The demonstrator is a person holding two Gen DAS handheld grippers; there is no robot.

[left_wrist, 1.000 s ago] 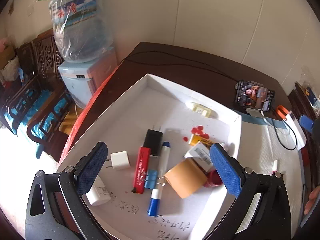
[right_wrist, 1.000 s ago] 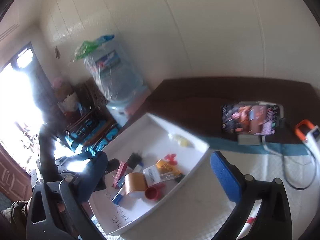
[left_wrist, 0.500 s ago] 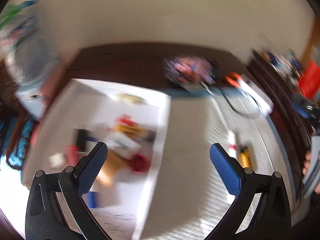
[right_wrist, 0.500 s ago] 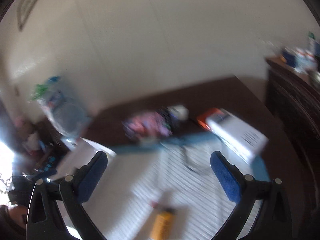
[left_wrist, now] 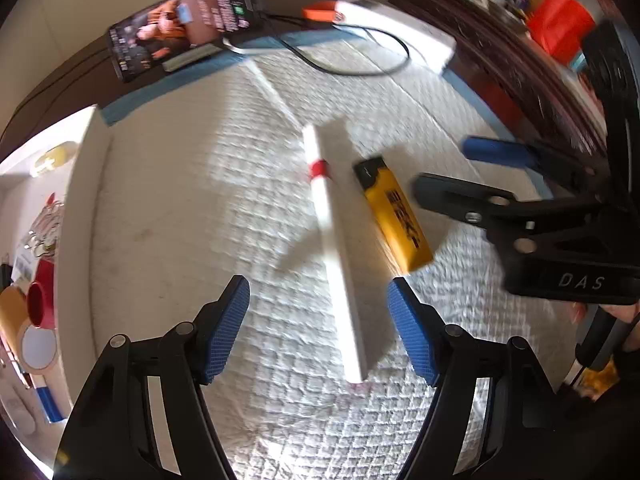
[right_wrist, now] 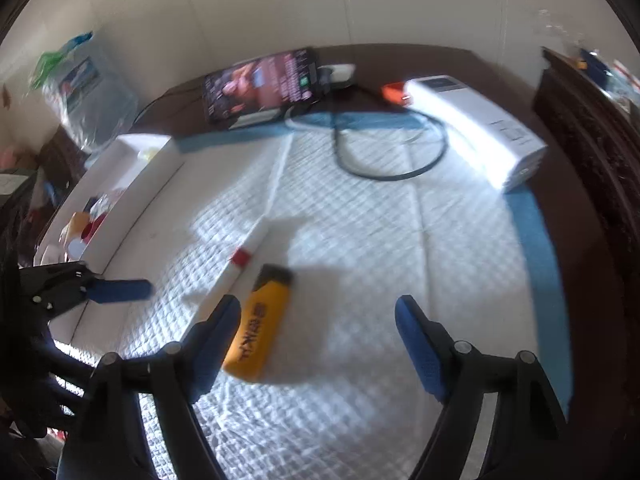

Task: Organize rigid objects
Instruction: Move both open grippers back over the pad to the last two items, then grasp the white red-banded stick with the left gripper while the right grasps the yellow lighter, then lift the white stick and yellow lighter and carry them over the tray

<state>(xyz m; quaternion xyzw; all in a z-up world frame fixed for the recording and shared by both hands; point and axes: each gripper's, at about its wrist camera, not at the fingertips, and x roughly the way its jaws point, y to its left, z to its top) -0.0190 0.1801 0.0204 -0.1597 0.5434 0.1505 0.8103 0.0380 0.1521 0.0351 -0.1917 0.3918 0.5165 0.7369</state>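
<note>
A white marker with a red band (left_wrist: 330,232) lies on the white quilted mat, with a yellow lighter (left_wrist: 394,216) just to its right. My left gripper (left_wrist: 320,332) is open and empty, its jaws on either side of the marker's near end. My right gripper (right_wrist: 316,344) is open and empty, low over the mat, with the yellow lighter (right_wrist: 258,320) by its left finger and the marker (right_wrist: 236,272) further left. The right gripper also shows at the right of the left wrist view (left_wrist: 452,172). The white tray (left_wrist: 84,200) of sorted items is at the left.
A phone (right_wrist: 260,84) playing video, a black cable (right_wrist: 392,160), an orange object (right_wrist: 394,92) and a white box (right_wrist: 476,124) lie at the mat's far side. A dark wooden cabinet (right_wrist: 592,128) stands at the right. A water dispenser (right_wrist: 88,96) stands far left.
Both grippers have swung right, away from the tray, and dropped low over the mat. The marker and lighter now lie close in front of them.
</note>
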